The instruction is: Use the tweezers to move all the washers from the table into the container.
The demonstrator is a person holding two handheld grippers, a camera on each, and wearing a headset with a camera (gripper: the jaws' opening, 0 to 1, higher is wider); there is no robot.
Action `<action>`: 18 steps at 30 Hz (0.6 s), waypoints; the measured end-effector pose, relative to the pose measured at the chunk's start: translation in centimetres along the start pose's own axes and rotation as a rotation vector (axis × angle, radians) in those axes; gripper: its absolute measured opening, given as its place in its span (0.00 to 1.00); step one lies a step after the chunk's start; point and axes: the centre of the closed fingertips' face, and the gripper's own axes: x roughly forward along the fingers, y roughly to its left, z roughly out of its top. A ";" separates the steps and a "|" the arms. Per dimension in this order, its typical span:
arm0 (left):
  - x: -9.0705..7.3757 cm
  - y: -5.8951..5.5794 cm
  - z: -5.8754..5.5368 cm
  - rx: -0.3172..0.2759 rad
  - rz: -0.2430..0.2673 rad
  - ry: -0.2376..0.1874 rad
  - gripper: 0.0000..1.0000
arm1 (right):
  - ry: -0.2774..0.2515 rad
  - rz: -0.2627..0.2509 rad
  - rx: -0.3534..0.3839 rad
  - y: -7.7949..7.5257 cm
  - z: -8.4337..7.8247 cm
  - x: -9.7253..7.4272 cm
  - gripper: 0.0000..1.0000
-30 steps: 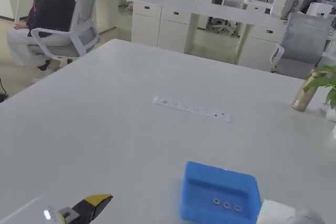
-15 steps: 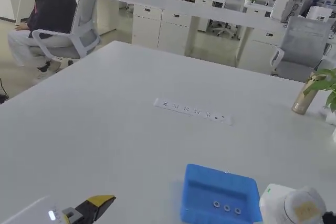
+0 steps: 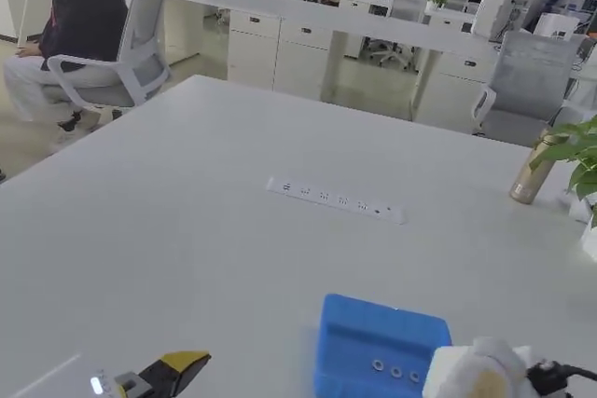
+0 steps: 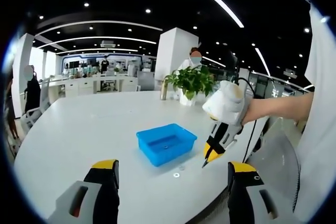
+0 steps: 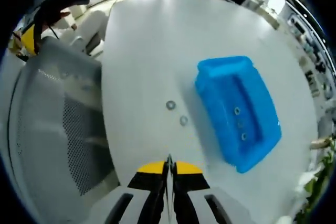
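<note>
Jaws of the right gripper point(image 5: 169, 167) are pressed together on the tweezers point(image 5: 169, 160), whose thin tips project forward. Nothing is seen between the tips. Jaws of the left gripper point(image 4: 173, 166) are spread wide and hold nothing; it is held low at the near side, well apart from the work.

On the white table point(image 5: 142, 51), just ahead of the tweezer tips, a nearer washer point(image 5: 183, 120) and a farther washer point(image 5: 170, 105) are seen lying flat, near each other but not touching. Just beside them stands the blue container point(image 5: 212, 90), with three washers point(image 5: 240, 125) in a row on its floor. Farther off, a power strip point(image 3: 334, 200) is noted at mid-table, then a gold bottle point(image 3: 530, 172) and a plant point(image 3: 571, 148) at the far right edge.

Step in hand, as judged: reach for the next loose washer, with three deposited and two left. The next move calls for the tips to be lowered over the nearer washer, the jaw pressure eased so the tweezers open, then closed on the washer's rim. A slip is likely, since the washer is thin and lies flat.

Against the frame 1.0 s ago: the gloved hand point(image 3: 471, 375) is found farther in, now overlapping the container's near right corner. The washer count in the container is unchanged at three.
</note>
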 end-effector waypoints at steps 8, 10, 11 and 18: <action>-0.1 0.0 -0.1 0.004 -0.006 0.003 0.86 | -0.319 0.043 0.149 -0.3 4.7 0.4 0.01; -0.1 0.0 -0.1 0.011 -0.004 0.008 0.86 | -0.371 0.030 0.199 -1.2 4.6 0.9 0.01; -0.1 0.1 -0.1 0.013 0.000 0.008 0.86 | -0.394 0.015 0.199 -1.4 4.5 0.8 0.01; -0.1 0.3 0.0 0.014 -0.001 0.009 0.85 | -0.770 0.014 0.361 -2.3 5.1 0.1 0.02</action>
